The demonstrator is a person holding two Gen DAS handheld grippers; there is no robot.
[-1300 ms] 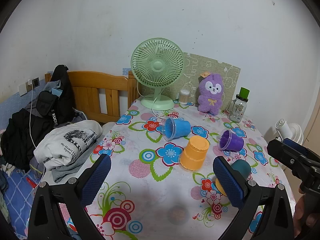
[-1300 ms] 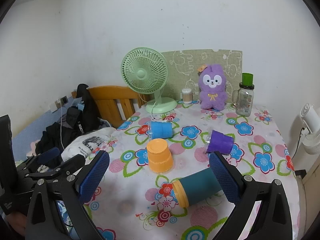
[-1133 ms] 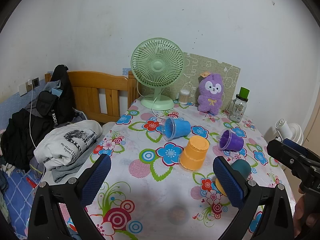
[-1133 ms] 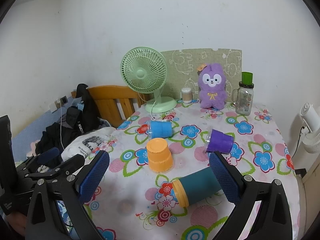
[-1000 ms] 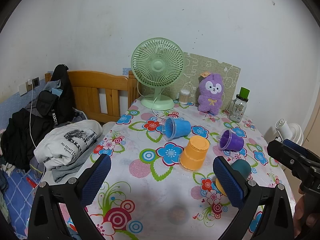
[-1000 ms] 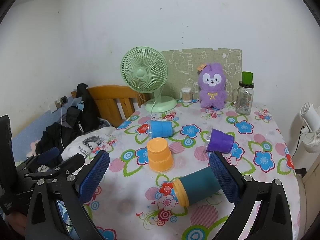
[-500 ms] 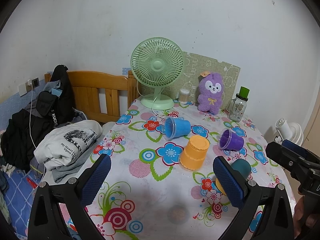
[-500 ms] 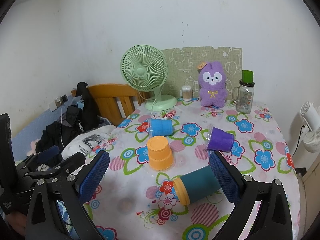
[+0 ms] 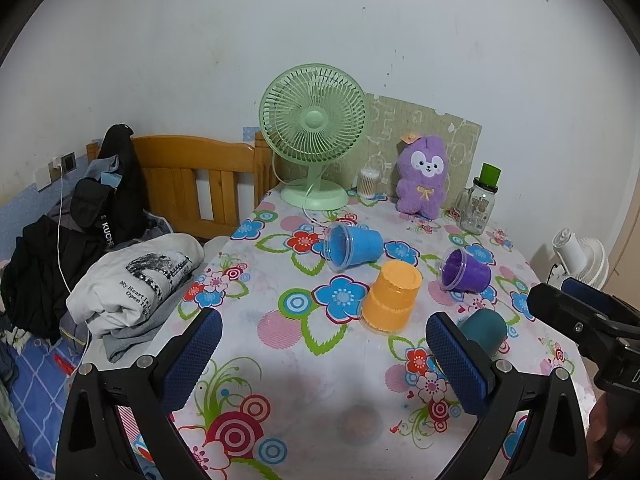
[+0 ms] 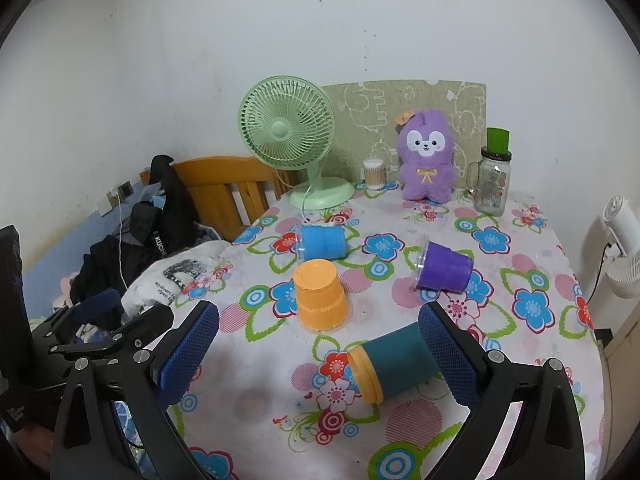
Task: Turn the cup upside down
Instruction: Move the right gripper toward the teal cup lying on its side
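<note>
Several cups sit on the flowered tablecloth (image 10: 256, 400). An orange cup (image 10: 320, 300) stands upside down in the middle, also in the left wrist view (image 9: 392, 298). A blue cup (image 10: 323, 242) (image 9: 352, 246), a purple cup (image 10: 444, 268) (image 9: 466, 270) and a teal cup with an orange rim (image 10: 394, 362) (image 9: 482, 326) lie on their sides. My right gripper (image 10: 318, 354) is open and empty, above the table's near part, with the teal cup by its right finger. My left gripper (image 9: 324, 360) is open and empty, near the front edge.
A green fan (image 10: 298, 140), a purple plush toy (image 10: 426, 156), a glass jar with a green lid (image 10: 494, 176) and a small cotton-swab jar (image 10: 374, 174) stand at the back. Folded clothes (image 9: 132, 280) and a wooden bed frame (image 9: 196, 180) lie left. A white fan (image 10: 624, 252) stands right.
Both grippers have shifted only slightly; the right wrist view has crept a little closer to the cups. No cup has moved.
</note>
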